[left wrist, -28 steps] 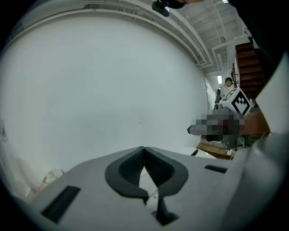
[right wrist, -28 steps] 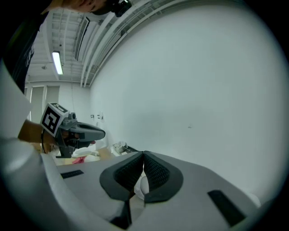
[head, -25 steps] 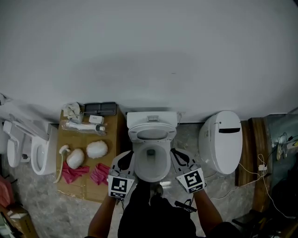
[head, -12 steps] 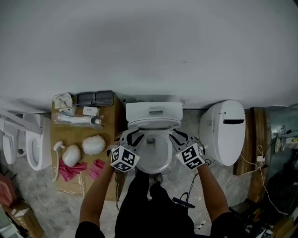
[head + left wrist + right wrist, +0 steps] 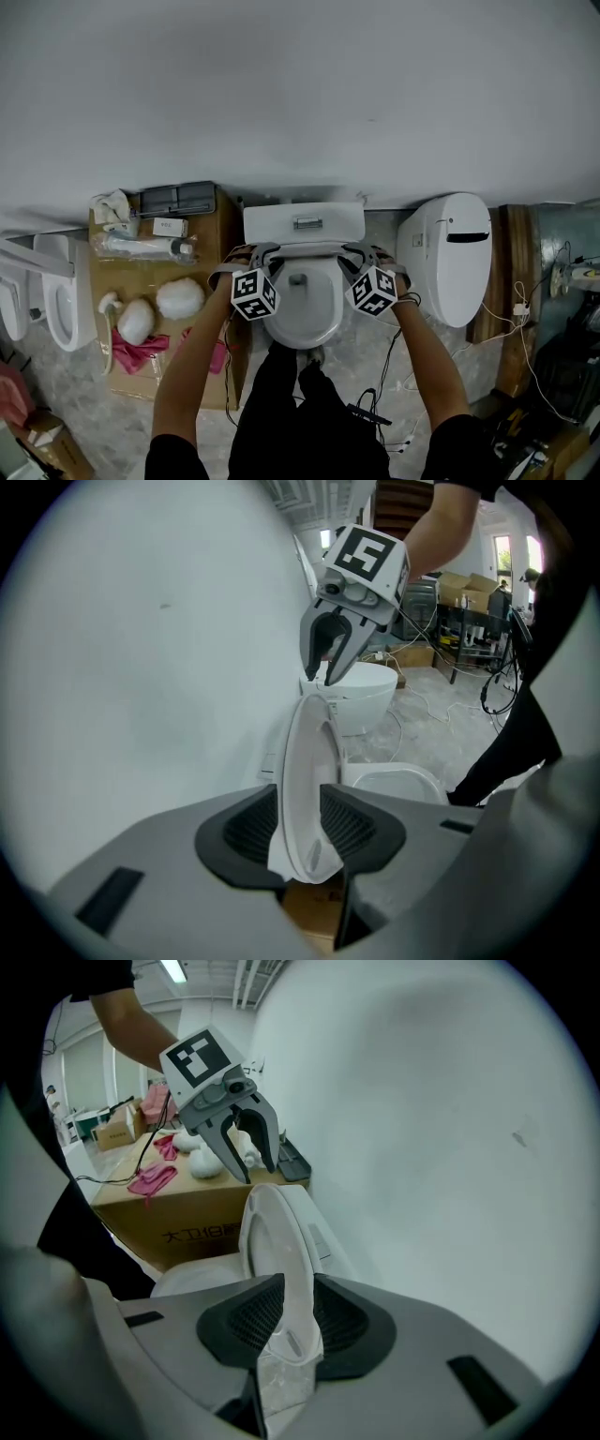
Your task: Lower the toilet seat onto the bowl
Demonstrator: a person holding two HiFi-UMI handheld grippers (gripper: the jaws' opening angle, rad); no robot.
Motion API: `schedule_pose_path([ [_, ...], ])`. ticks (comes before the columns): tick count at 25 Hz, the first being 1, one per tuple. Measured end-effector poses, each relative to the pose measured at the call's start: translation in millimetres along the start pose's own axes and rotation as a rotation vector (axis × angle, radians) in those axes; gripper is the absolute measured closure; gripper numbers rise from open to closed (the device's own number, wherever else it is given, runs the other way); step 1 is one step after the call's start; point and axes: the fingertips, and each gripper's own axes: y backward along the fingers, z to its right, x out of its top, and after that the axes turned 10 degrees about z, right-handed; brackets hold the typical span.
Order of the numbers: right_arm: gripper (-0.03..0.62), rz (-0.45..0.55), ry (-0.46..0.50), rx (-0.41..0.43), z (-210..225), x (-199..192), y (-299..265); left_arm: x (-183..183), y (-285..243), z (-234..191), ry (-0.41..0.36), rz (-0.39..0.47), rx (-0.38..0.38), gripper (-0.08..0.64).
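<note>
A white toilet stands against the wall, its bowl (image 5: 302,309) uncovered and its seat (image 5: 302,250) raised upright in front of the tank (image 5: 303,223). My left gripper (image 5: 251,254) is at the seat's left side. Its jaws are opening, and the seat rim (image 5: 305,771) stands between the pads (image 5: 255,829) without being pressed. My right gripper (image 5: 367,254) is at the seat's right side, open, with the rim (image 5: 267,1241) between its pads (image 5: 339,1318). Each gripper view also shows the other gripper astride the far rim: the right gripper (image 5: 326,663) and the left gripper (image 5: 246,1152).
A second white toilet (image 5: 445,258) with its lid down stands to the right. A cardboard box (image 5: 202,277) to the left carries pink cloths (image 5: 131,347), white pads (image 5: 180,298) and a black tray (image 5: 176,199). Another toilet (image 5: 56,300) sits far left. Cables (image 5: 394,375) trail on the floor.
Both grippers rose from beside the bowl's front to the raised seat near the tank. Their jaws went from shut to open and now straddle the seat rim.
</note>
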Motion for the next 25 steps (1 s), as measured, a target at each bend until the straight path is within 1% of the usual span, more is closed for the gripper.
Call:
schedule_pose_path([
  [3,0.477,-0.018,0.013,0.0,5,-7,-8,-4,-8,0,-0.002,-0.014,-0.017,0.414],
  [7,0.477,-0.048,0.032,0.011,7,-16,-21,-12,-18,3,-0.03,-0.042,-0.035,0.413],
  [10,0.479,-0.064,0.041,0.017,7,-21,-28,-15,-19,3,-0.019,-0.041,-0.042,0.413],
  [13,0.491,-0.062,0.046,0.024,6,-23,-28,-16,-18,6,-0.042,-0.042,-0.051,0.413],
  [16,0.497,-0.07,0.079,0.043,0,-26,-26,-16,-19,13,-0.04,-0.048,-0.065,0.416],
  [18,0.514,-0.075,0.103,0.059,-7,-29,-24,-18,-19,18,-0.045,-0.058,-0.068,0.435],
  [19,0.525,-0.076,0.112,0.067,-10,-30,-23,-19,-19,20,-0.049,-0.062,-0.063,0.463],
  [22,0.528,-0.069,0.119,0.09,-22,-32,-19,-20,-17,28,-0.035,-0.061,-0.052,0.512],
  [25,0.531,-0.066,0.141,0.113,-36,-35,-12,-20,-12,41,-0.019,-0.061,-0.07,0.517],
])
